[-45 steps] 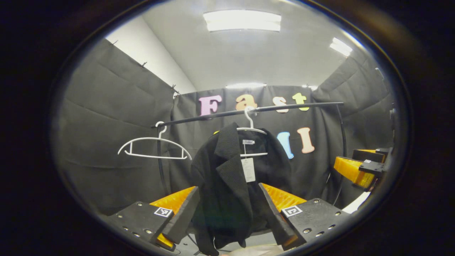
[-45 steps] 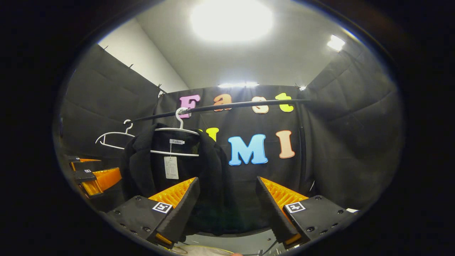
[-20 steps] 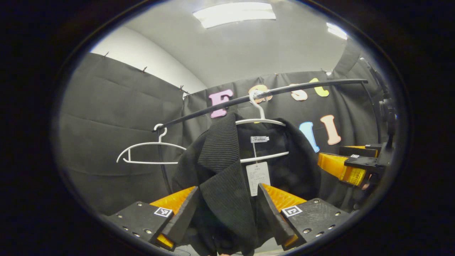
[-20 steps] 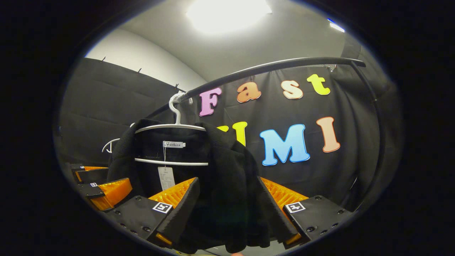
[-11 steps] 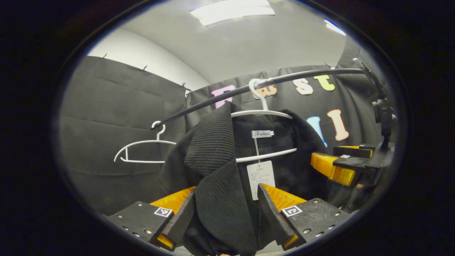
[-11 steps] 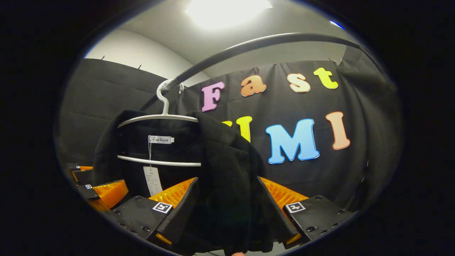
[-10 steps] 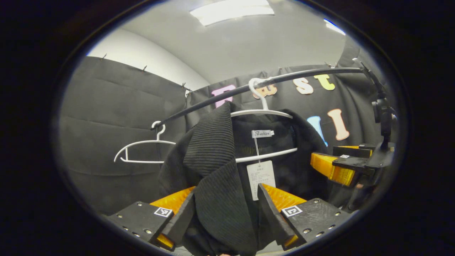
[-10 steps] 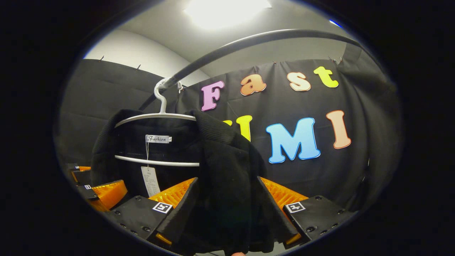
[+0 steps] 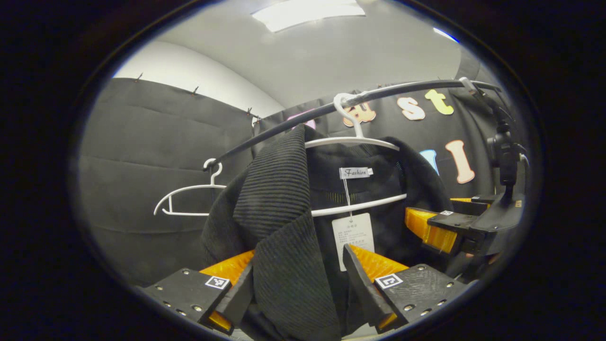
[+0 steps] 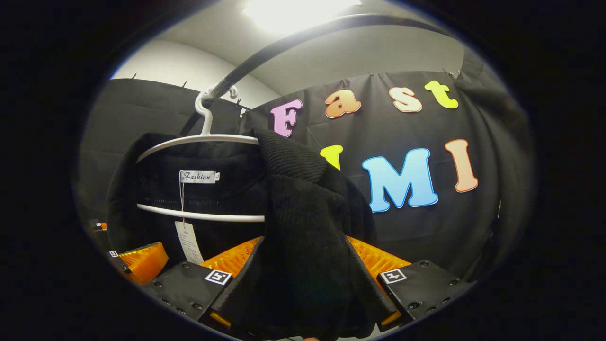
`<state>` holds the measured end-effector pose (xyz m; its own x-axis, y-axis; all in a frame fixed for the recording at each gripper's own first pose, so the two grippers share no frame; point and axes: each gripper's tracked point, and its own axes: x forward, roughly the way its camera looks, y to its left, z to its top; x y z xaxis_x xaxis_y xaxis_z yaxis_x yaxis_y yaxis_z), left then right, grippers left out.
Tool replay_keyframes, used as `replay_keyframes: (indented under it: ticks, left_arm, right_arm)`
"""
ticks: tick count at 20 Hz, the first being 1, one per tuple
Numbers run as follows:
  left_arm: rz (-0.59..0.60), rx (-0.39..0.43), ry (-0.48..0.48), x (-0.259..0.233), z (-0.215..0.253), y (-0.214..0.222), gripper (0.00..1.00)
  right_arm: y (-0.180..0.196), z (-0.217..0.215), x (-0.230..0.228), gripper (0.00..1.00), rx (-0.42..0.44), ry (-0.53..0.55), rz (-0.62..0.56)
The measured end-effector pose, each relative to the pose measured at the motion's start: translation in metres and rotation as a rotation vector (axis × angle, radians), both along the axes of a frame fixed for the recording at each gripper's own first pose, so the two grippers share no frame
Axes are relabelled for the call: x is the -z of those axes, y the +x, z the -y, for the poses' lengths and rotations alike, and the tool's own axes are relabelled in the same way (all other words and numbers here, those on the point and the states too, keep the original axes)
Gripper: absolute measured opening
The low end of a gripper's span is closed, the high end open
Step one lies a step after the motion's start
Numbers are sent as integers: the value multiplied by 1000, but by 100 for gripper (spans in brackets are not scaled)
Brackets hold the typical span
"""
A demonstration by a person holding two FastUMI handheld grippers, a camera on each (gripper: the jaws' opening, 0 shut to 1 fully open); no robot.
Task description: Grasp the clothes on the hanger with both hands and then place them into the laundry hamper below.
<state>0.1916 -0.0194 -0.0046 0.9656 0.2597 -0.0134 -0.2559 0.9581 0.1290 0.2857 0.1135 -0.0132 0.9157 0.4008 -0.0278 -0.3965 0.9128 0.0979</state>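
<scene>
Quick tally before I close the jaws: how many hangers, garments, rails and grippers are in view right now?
White hangers: 2, one bare, one carrying the coat
Black coat: 1
Paper tag: 1
Black rail: 1
Grippers: 2, left gripper, right gripper
Total: 7

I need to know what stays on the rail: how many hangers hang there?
2. One white hanger carries the black jacket; one bare hanger hangs beside it. Others may be hidden.

Black rail (image 9: 284,125) spans booth w/ 2 white hangers hooked on it: one (image 9: 352,142) carrying black jacket (image 9: 279,199), other (image 9: 189,199) bare, further left.
</scene>
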Motion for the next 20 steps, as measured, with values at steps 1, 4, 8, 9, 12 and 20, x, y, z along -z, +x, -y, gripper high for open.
replay_keyframes:
  ticks: [1, 4, 8, 9, 12, 20]
  left_arm:
    - [-7, 2, -6, 2, 1, 1, 94]
    - [-13, -12, -9, 5, 0, 2, 79]
    - [-29, -40, 4, 6, -6, 3, 71]
    - [-27, -39, -1, 6, -5, 4, 52]
    - [-12, -76, 3, 1, -16, 0, 12]
    - [80, -95, 94, -40, -28, -28, 5]
  right_arm:
    - [0, -1, 3, 98, -2, -6, -11]
    - [2, -5, 14, 84, -10, -21, -50]
    - [6, -7, 21, 36, -24, -26, -90]
    - [10, 2, 19, 34, 19, -32, -80]
    - [8, 11, 12, 4, 46, -63, -34]
    - [-5, 49, -45, 4, 166, -92, 200]
